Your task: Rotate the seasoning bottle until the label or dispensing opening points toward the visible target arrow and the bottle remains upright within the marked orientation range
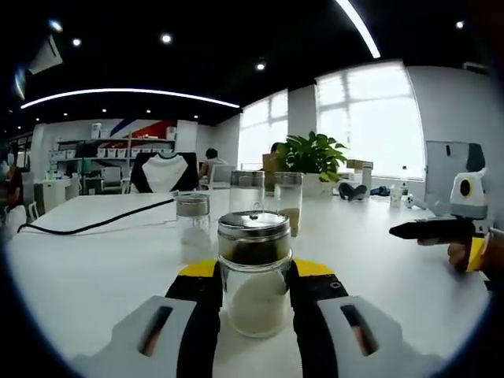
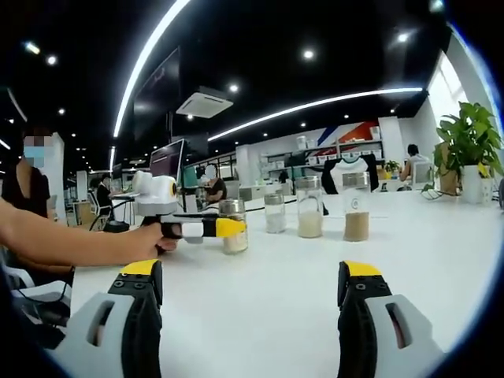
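Seasoning bottle (image 1: 254,272) upright on white table (image 1: 87,268), clamped between left gripper (image 1: 253,295) jaws for turning; right gripper (image 2: 250,295) spread wide, empty, standing by

Three jars (image 1: 193,224) (image 1: 246,189) (image 1: 288,201) stand mid-desk (image 1: 94,268). A black cable (image 1: 94,224) runs toward the desk's left edge. A potted plant (image 1: 315,157) sits at the far edge, near the window (image 1: 370,118).

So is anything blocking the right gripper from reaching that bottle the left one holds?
Nothing visible. The right gripper is open over bare table. The bottle sits clamped in the left gripper, with three other jars standing farther back.
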### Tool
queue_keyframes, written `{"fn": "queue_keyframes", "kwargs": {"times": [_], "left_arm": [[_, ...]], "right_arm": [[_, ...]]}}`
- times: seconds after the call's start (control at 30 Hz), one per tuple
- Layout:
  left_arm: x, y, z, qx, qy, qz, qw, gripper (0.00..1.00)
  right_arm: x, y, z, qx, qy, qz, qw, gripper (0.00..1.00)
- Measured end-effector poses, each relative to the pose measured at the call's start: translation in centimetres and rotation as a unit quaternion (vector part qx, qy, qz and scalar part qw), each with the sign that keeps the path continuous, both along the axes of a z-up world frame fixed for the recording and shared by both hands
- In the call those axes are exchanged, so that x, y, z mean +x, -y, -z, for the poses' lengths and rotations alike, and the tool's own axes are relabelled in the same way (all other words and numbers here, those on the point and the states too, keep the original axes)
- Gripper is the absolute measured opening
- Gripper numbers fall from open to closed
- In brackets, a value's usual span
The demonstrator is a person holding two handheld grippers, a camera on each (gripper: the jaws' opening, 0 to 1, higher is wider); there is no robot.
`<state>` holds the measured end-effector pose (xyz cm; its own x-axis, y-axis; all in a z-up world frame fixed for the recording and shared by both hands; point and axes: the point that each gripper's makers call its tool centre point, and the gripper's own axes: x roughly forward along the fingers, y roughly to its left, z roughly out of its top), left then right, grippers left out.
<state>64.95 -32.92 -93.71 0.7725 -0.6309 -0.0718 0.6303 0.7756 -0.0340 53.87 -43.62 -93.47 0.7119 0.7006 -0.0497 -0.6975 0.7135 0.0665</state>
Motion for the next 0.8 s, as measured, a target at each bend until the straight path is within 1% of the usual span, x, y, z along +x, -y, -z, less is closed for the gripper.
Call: {"fn": "queue_keyframes", "kwargs": {"times": [0.1,0.13,0.2,0.23,0.33,0.43,0.5,0.53,0.57,0.67,0.8], "left_arm": [[-1.0,0.7,0.3,0.006,-0.004,0.023,0.9997,0.35],[-1.5,1.2,0.4,0.004,-0.004,0.046,0.9989,0.35],[-1.9,1.8,0.3,0.001,-0.006,0.063,0.9980,0.35],[-2.3,2.2,0.3,0.006,-0.002,0.071,0.9975,0.35],[-2.7,2.6,0.3,0.011,0.002,0.078,0.9969,0.35],[-3.1,2.8,0.2,0.008,0.002,0.085,0.9963,0.35],[-3.7,3.4,0.1,0.002,0.005,0.105,0.9945,0.35],[-4.3,3.9,0.1,0.003,0.004,0.121,0.9926,0.35],[-4.7,4.4,0.0,0.006,0.009,0.133,0.9911,0.35],[-5.5,5.2,0.2,0.013,0.011,0.148,0.9888,0.35],[-6.2,5.8,0.2,0.012,0.008,0.157,0.9874,0.35]], "right_arm": [[-0.1,-0.1,-0.1,0.001,0.005,-0.002,1.0000,0.92],[-0.1,-0.1,-0.2,0.001,0.007,-0.004,1.0000,0.90],[-0.2,-0.3,-0.3,0.002,0.011,-0.008,0.9999,0.88],[-0.3,-0.3,-0.4,0.000,0.014,-0.009,0.9999,0.87],[-0.3,-0.4,-0.5,-0.001,0.021,-0.011,0.9997,0.85],[-0.4,-0.4,-0.8,0.001,0.033,-0.015,0.9993,0.81],[-0.6,-0.6,-1.2,0.001,0.049,-0.019,0.9986,0.77],[-0.6,-0.6,-1.2,0.002,0.051,-0.020,0.9985,0.74],[-0.7,-0.7,-1.4,0.002,0.060,-0.022,0.9979,0.72],[-0.9,-0.9,-1.7,0.003,0.073,-0.026,0.9970,0.67],[-0.9,-1.0,-2.0,0.003,0.084,-0.029,0.9960,0.61]]}}
